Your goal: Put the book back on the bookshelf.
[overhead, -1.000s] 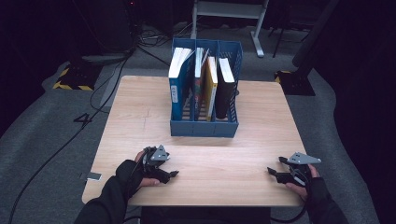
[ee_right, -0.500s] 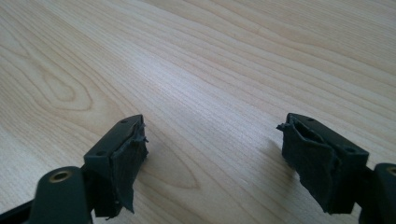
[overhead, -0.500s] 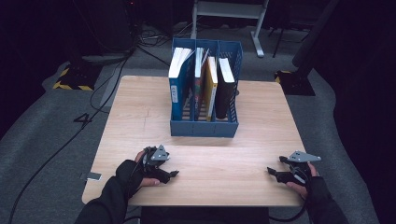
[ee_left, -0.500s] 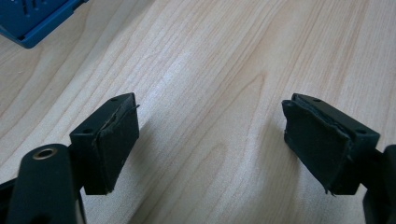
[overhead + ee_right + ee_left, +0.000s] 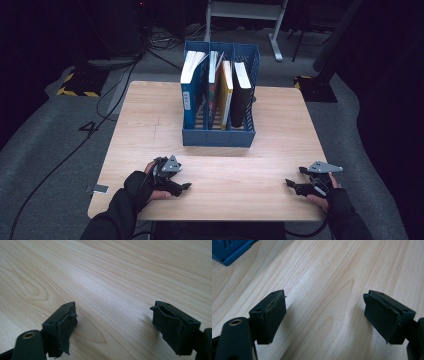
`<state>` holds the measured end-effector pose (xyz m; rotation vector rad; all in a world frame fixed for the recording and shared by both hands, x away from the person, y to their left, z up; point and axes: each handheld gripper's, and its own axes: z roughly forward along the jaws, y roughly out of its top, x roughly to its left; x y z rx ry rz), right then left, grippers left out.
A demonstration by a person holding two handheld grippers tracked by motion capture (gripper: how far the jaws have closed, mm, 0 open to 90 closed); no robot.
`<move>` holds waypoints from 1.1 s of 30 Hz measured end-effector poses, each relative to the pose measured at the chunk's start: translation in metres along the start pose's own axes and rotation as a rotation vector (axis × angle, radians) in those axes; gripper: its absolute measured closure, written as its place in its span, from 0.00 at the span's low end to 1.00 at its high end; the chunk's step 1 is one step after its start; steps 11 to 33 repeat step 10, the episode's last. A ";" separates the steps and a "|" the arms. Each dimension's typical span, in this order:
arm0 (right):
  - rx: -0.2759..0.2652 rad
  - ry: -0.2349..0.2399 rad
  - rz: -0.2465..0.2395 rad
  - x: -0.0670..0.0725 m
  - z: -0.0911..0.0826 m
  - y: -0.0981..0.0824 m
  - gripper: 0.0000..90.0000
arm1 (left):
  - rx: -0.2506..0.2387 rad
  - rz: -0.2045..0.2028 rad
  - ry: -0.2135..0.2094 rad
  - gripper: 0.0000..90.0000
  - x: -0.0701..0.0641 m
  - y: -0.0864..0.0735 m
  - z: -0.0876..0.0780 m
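Observation:
My left gripper point(image 5: 187, 186) rests on the wooden table point(image 5: 235, 172) near its front left, held in a gloved hand. In the left gripper view its jaws point(image 5: 324, 315) stand wide open over bare wood. My right gripper point(image 5: 289, 184) lies near the front right edge and points left. Its jaws point(image 5: 113, 322) have just been opening and stand wide apart with nothing between them. A blue file holder point(image 5: 218, 137) stands upright at the table's middle back, well beyond both grippers, with several books in its slots.
A corner of the blue holder point(image 5: 229, 251) shows at the top left of the left gripper view. Cables and a grey frame point(image 5: 245, 10) lie on the dark floor behind the table. Bare wood stretches between the two grippers.

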<state>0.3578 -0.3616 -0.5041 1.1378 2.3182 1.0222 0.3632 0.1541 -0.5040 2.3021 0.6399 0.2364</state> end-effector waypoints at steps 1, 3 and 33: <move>0.002 -0.002 -0.001 0.000 0.001 0.001 0.20 | 0.001 0.000 -0.001 0.20 0.000 0.000 0.000; 0.002 -0.004 0.000 0.000 0.002 0.001 0.19 | 0.002 0.002 -0.003 0.20 0.000 0.000 0.000; 0.002 -0.005 0.003 0.000 0.002 0.001 0.19 | 0.002 0.002 -0.002 0.19 0.001 0.000 0.000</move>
